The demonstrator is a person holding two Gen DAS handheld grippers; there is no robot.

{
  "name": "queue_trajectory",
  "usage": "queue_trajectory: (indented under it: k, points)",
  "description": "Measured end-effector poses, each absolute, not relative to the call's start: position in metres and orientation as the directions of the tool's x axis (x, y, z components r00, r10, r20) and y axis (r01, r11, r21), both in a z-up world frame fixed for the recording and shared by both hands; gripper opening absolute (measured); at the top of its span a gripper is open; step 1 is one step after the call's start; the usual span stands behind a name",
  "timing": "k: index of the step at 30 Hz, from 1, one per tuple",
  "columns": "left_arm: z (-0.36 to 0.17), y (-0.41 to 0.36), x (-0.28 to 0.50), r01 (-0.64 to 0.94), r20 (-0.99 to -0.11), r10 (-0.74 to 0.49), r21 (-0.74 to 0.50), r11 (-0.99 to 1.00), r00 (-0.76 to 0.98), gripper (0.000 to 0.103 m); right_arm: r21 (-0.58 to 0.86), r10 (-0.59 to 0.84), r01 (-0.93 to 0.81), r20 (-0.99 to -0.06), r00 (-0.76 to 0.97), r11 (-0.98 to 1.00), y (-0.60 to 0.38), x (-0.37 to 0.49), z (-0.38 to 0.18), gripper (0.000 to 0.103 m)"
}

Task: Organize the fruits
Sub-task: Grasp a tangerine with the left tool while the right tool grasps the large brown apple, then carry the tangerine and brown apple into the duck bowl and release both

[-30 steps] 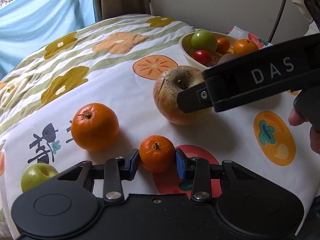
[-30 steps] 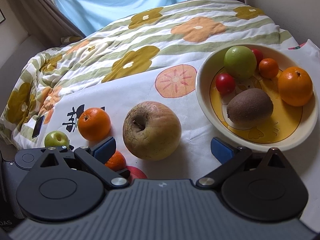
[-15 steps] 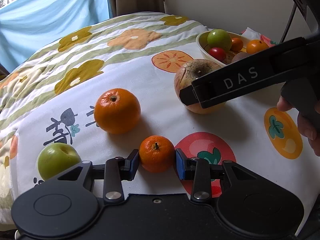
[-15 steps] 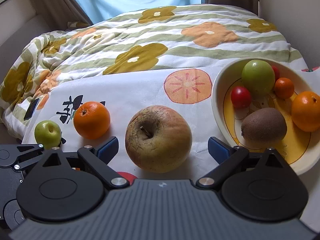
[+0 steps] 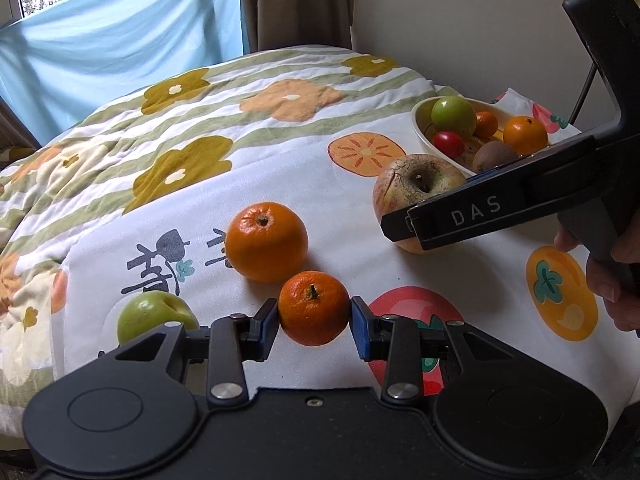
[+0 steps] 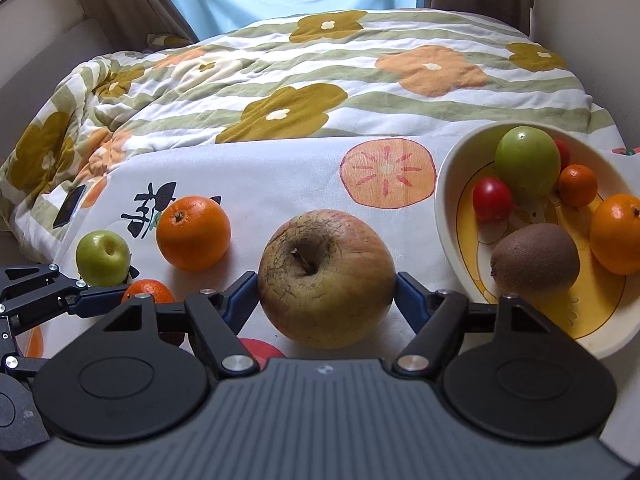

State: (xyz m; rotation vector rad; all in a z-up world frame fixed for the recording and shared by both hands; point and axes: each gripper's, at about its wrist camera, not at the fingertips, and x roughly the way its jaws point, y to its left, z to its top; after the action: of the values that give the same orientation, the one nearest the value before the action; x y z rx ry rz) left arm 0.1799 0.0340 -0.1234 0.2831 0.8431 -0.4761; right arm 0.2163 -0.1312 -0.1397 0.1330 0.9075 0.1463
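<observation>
My left gripper (image 5: 314, 320) is shut on a small mandarin (image 5: 313, 307) just above the white fruit-print cloth. My right gripper (image 6: 326, 294) has closed on a large brownish apple (image 6: 326, 278), its blue pads touching both sides; the apple also shows in the left wrist view (image 5: 416, 188). A big orange (image 5: 266, 242) and a green apple (image 5: 154, 314) lie loose on the cloth to the left. The cream bowl (image 6: 448, 216) at right holds a kiwi (image 6: 534, 258), a green apple (image 6: 527, 162), a red tomato (image 6: 492, 199), an orange (image 6: 618, 234) and a small mandarin (image 6: 577, 185).
The cloth lies over a flowered quilt (image 6: 320, 80) on a bed. A dark phone (image 6: 69, 211) lies on the quilt at far left. A wall and curtains stand behind. The bowl sits close to the right edge.
My right gripper moved forward around the large apple and closed onto it. My left gripper kept the mandarin and drew back and tilted up, so more of the bed shows.
</observation>
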Motion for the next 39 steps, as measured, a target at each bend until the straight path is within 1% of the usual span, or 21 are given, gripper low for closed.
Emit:
queue_trajectory:
  k: [11, 21, 31, 39]
  points:
    - [-0.085, 0.011, 0.168, 0.457, -0.723, -0.274, 0.064, 0.887, 0.634, 0.042, 0.209, 0.205, -0.072, -0.731, 0.651, 0.975, -0.172, 0.188, -0.101, 0.088]
    - [-0.06, -0.038, 0.165, 0.409, -0.694, -0.265, 0.047, 0.911, 0.669, 0.042, 0.199, 0.201, -0.079, -0.726, 0.657, 0.977, -0.234, 0.173, -0.078, 0.088]
    - [-0.056, -0.098, 0.178, 0.424, -0.689, -0.287, 0.032, 0.905, 0.666, 0.042, 0.188, 0.187, -0.069, -0.738, 0.649, 0.98, -0.291, 0.17, -0.08, 0.088]
    - [-0.064, -0.126, 0.197, 0.447, -0.705, -0.291, 0.042, 0.893, 0.647, 0.042, 0.189, 0.181, -0.055, -0.756, 0.629, 0.981, -0.316, 0.177, -0.091, 0.088]
